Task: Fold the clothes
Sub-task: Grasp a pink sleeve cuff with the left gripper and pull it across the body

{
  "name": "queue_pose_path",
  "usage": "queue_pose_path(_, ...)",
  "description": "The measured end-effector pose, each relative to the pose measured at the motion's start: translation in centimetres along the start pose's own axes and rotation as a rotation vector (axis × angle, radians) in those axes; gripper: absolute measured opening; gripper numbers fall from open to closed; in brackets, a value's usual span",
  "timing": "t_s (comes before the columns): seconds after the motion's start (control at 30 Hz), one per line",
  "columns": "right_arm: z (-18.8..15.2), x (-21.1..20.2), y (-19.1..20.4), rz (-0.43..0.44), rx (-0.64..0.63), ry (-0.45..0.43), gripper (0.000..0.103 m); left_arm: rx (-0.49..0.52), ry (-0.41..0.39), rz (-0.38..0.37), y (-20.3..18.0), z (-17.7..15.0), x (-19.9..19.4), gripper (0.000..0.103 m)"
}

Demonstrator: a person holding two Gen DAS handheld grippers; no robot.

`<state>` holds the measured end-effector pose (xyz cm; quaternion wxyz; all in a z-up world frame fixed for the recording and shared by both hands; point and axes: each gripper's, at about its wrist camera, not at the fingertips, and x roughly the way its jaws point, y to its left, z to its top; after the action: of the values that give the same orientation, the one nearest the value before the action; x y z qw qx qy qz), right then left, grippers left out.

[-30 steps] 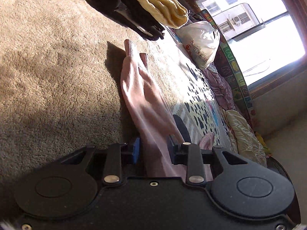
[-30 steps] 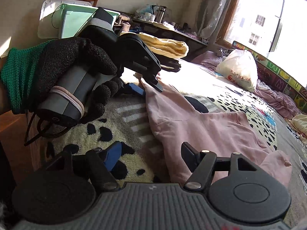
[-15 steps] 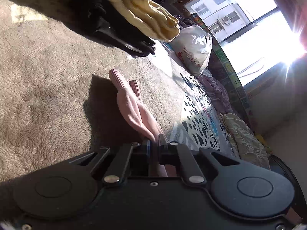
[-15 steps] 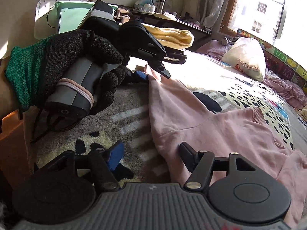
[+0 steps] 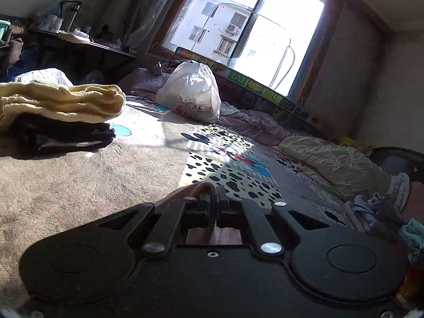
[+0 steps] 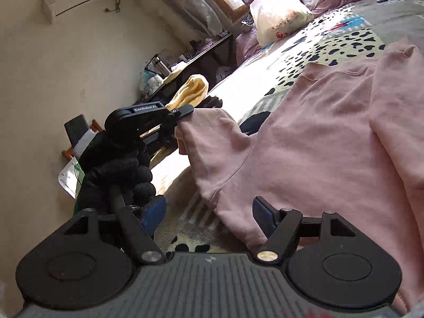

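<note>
Left gripper (image 5: 213, 198) has lifted the pink sleeve (image 6: 209, 129).

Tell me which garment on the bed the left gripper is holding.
The pink sweatshirt, pinched in the left gripper and spread out; the yellow garment and the black one lie folded, stacked apart.

blown-out window (image 5: 254, 37), hard sun patches on bed (image 5: 169, 132), fisheye-curved dark corners

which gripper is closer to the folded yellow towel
Left. The left gripper, shut on the pink sweatshirt's sleeve, is lifted just before the yellow towel; the right gripper hangs open further back.
</note>
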<state>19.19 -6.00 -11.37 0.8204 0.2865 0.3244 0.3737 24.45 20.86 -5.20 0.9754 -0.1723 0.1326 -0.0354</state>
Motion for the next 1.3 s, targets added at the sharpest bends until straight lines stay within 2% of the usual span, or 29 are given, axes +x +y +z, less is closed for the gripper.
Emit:
queue_pose_path(0.1,1.1,-5.0,-4.7,0.028,0.248,-0.137,0.078,0.228,0.026,-0.119,-3.8,-3.2,-0.9,0.001)
queue_pose_path(0.3,0.7,-12.6,-10.3,-0.024,0.428,-0.289,0.08,0.685,0.083,-0.363,-11.2,-9.7,-2.7,0.002)
queue_pose_path(0.33,0.2,-13.4,-10.8,-0.039,0.437,-0.298,0.08,0.761,0.092,-0.403,-12.5,-10.7,-3.1,0.014)
queue_pose_path(0.37,-0.2,-14.2,-11.2,-0.054,0.446,-0.307,0.08,0.837,0.102,-0.444,-13.7,-11.8,-3.4,0.02)
queue_pose_path(0.43,-1.0,-15.6,-12.0,-0.085,0.461,-0.325,0.081,0.99,0.121,-0.525,-16.2,-14.0,-4.0,0.027)
queue_pose_path(0.5,-1.7,-16.2,-12.5,-0.124,0.451,-0.335,0.081,1.142,0.139,-0.607,-18.7,-16.2,-4.6,0.027)
queue_pose_path(0.6,-2.0,-16.1,-12.2,-0.184,0.381,-0.335,0.081,1.089,0.146,-0.577,-16.8,-15.1,-5.1,0.028)
queue_pose_path(0.7,-1.5,-14.9,-11.6,-0.254,0.303,-0.292,0.081,1.027,0.151,-0.541,-14.8,-13.9,-5.5,0.032)
queue_pose_path(0.8,-0.9,-13.5,-11.4,-0.322,0.295,-0.271,0.081,0.965,0.157,-0.506,-12.8,-12.7,-6.0,0.034)
queue_pose_path(0.87,-0.9,-13.2,-11.9,-0.31,0.336,-0.285,0.082,0.923,0.16,-0.483,-11.4,-11.8,-6.3,0.05)
queue_pose_path(1.07,-0.4,-12.3,-12.7,-0.307,0.398,-0.316,0.08,0.799,0.17,-0.412,-7.4,-9.4,-7.3,0.053)
queue_pose_path(1.1,-0.3,-12.1,-12.7,-0.309,0.401,-0.318,0.078,0.842,0.167,-0.38,-7.8,-10.1,-7.0,0.053)
queue_pose_path(1.13,-0.2,-11.9,-12.8,-0.311,0.405,-0.321,0.074,0.893,0.163,-0.346,-8.3,-10.9,-6.7,0.05)
queue_pose_path(1.17,-0.3,-11.8,-13.0,-0.313,0.413,-0.329,0.069,0.943,0.159,-0.311,-8.8,-11.7,-6.4,0.032)
queue_pose_path(1.23,-0.5,-11.7,-13.2,-0.318,0.429,-0.339,0.064,1.005,0.121,-0.208,-8.9,-12.3,-6.3,0.013)
queue_pose_path(1.3,-0.4,-11.5,-13.2,-0.308,0.426,-0.328,0.061,1.081,0.068,-0.112,-8.7,-12.4,-6.6,0.009)
